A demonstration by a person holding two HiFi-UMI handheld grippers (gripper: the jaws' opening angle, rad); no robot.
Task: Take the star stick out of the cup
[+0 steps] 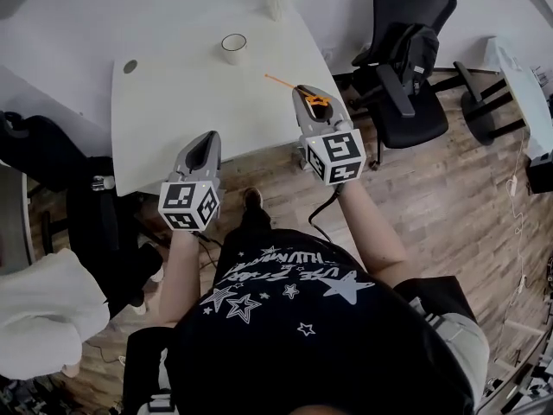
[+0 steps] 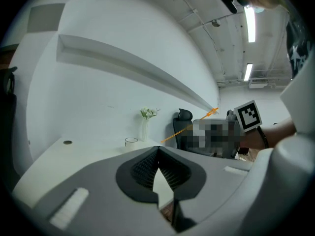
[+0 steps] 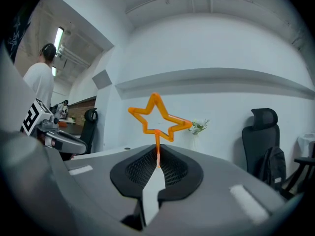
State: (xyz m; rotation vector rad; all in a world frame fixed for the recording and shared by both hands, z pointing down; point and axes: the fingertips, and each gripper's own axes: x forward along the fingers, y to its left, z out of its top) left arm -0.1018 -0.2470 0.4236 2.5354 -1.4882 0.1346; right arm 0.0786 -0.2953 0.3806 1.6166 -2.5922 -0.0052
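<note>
An orange star stick (image 3: 158,118) stands upright out of my right gripper (image 3: 158,150), whose jaws are shut on its thin stem. In the head view that right gripper (image 1: 305,91) hangs over the table's front right corner, the star (image 1: 317,101) lying on top of it and the stem pointing left toward the table's middle. The white cup (image 1: 233,47) stands at the far side of the white table (image 1: 173,102), apart from the stick. My left gripper (image 1: 206,138) hovers at the table's front edge, shut with nothing in it. Its own view shows the cup (image 2: 131,141) and the stick (image 2: 189,126).
A vase of white flowers (image 2: 147,117) stands at the table's back edge. A black office chair (image 1: 406,67) with a bag sits to the right of the table. A round cable hole (image 1: 130,66) marks the table's left side. A person (image 3: 42,82) stands off to the left.
</note>
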